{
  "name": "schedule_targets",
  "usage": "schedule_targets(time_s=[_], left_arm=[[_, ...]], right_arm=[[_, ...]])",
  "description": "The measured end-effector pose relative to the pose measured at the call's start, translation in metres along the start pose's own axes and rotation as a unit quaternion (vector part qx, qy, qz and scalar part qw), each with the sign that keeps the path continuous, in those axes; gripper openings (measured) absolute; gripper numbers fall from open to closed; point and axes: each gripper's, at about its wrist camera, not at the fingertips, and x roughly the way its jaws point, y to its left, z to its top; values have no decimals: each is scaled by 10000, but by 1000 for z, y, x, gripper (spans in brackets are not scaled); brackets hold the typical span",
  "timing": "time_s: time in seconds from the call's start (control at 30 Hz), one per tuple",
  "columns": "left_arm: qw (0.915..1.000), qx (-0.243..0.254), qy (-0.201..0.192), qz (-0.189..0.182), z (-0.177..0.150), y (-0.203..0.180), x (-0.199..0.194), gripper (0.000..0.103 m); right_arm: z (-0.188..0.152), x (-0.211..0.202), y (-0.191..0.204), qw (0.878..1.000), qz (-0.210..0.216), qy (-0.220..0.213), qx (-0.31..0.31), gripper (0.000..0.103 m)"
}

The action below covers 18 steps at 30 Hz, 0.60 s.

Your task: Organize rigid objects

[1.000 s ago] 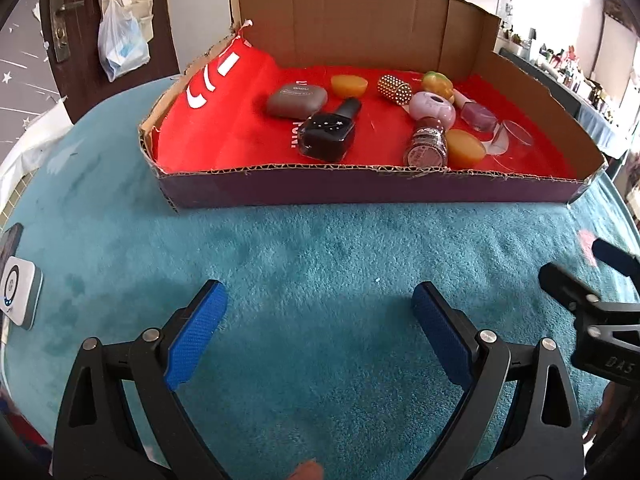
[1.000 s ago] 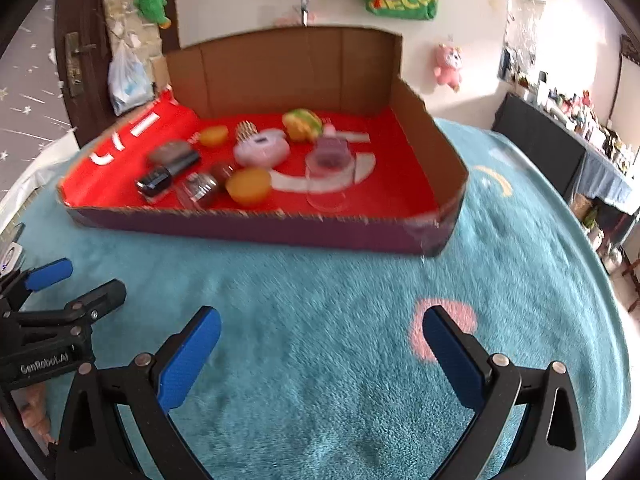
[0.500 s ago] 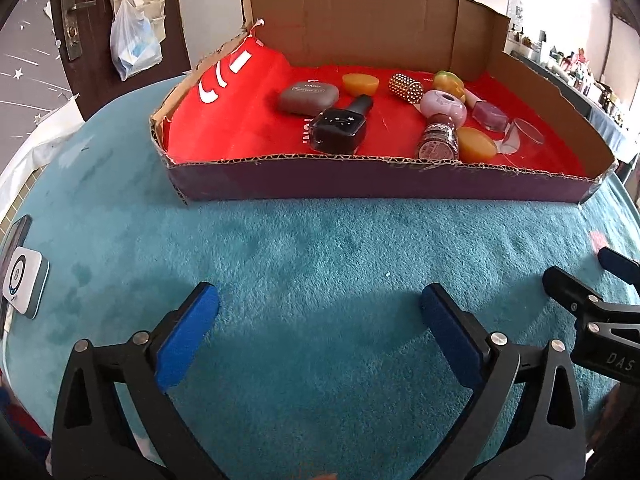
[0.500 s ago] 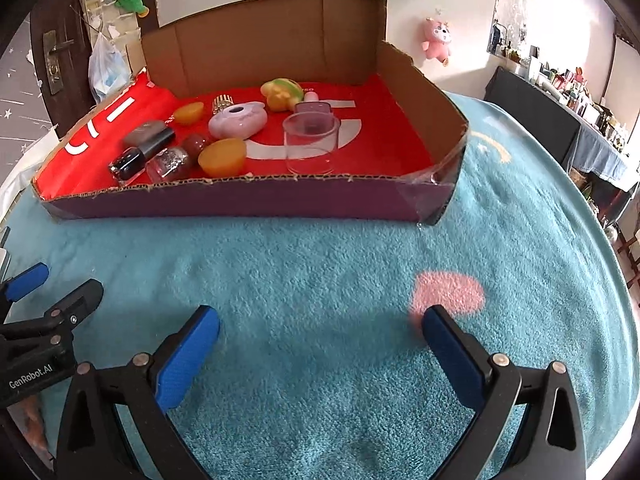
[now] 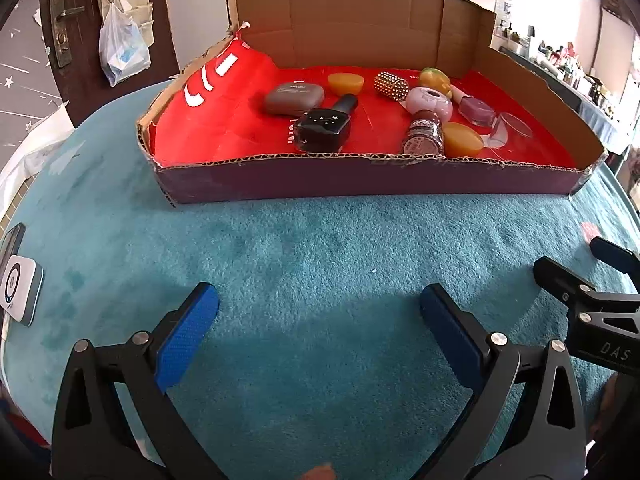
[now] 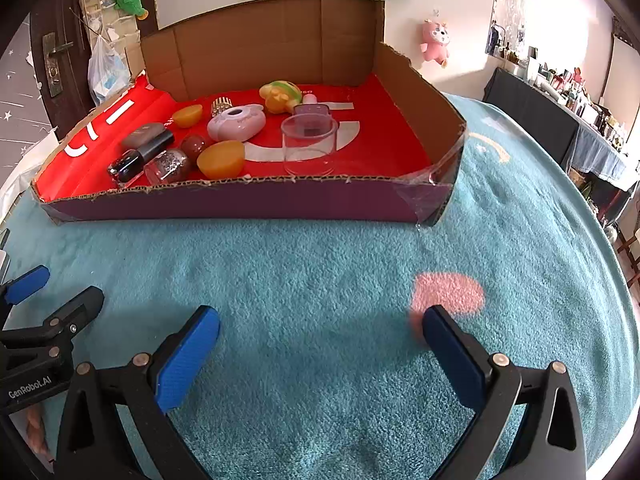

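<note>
Teal plush cloth [image 5: 320, 248] covers a round table; a dark door [image 5: 76, 40] and a white wall stand behind. A cardboard box [image 5: 360, 178] with a red lining sits on the far half of the cloth.

Inside the box: grey case [image 5: 294, 98], black bottle [image 5: 324, 128] lying flat just in front of it, glitter bottle [image 5: 424, 136], two amber soaps [image 5: 346, 82] [image 5: 460, 145], studded cylinder [image 5: 391, 86], pink dispenser [image 5: 429, 101], clear cup [image 6: 308, 144] upright near the front wall.

Left gripper [image 5: 319, 312]: jaws spread wide, nothing between them, over bare cloth near the table edge. Right gripper [image 6: 320, 332]: likewise spread and empty, beside a pink patch [image 6: 448, 292]. Both well apart from the box.
</note>
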Motion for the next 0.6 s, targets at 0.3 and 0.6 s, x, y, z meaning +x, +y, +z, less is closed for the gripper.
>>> schedule_targets(time_s=[0.3,0.6], left_arm=[[10000,-46,24,-12,2,0,2,103],[10000,-46,25,-11,2,0,2,103]], right_arm=[[0,0,0,10000,-9,-4,-5,103],[0,0,0,10000,-8,-5,-4,103]])
